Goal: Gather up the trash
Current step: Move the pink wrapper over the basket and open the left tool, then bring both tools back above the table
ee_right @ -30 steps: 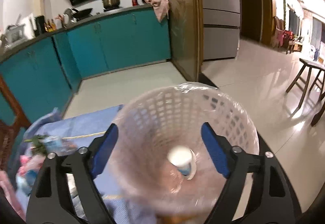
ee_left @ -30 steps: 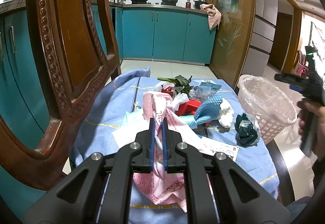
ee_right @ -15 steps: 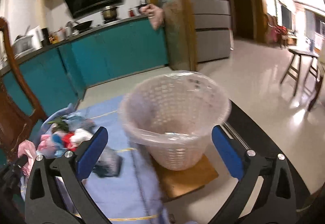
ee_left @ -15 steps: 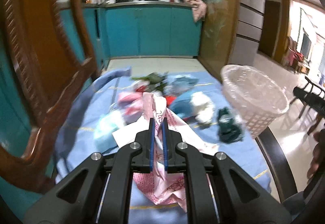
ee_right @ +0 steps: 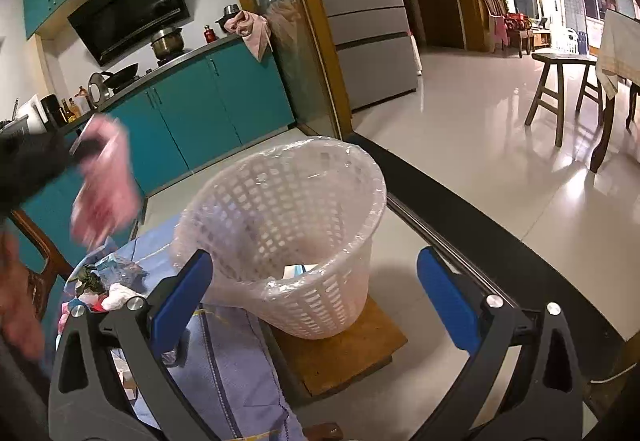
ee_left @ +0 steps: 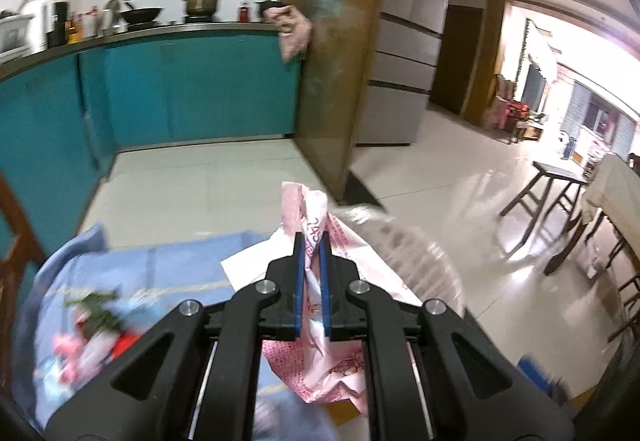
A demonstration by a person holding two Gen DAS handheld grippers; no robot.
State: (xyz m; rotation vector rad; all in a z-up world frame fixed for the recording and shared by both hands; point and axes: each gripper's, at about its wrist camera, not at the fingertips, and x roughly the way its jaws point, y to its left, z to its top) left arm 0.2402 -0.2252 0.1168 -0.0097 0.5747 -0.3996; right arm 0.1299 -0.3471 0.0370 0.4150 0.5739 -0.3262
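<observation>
My left gripper [ee_left: 311,241] is shut on a pink printed plastic bag [ee_left: 320,353] and holds it in the air, up and left of the basket; it shows blurred in the right wrist view [ee_right: 105,181]. The white lattice basket [ee_right: 288,241] lined with clear plastic stands on a wooden board [ee_right: 344,353], with a piece of trash inside. Its rim is a blur in the left wrist view [ee_left: 412,257]. My right gripper [ee_right: 316,289] is open and empty, jaws wide, in front of the basket.
A pile of trash [ee_right: 104,285] lies on the blue tablecloth [ee_right: 224,361], also in the left wrist view [ee_left: 96,329]. A wooden chair [ee_right: 40,261] stands at the left. Teal kitchen cabinets [ee_left: 180,97] are behind. Stools [ee_right: 568,93] stand on the floor at the right.
My left gripper has swung right with the pink bag, from over the trash pile toward the basket. My right gripper has drawn back from the basket and stays open.
</observation>
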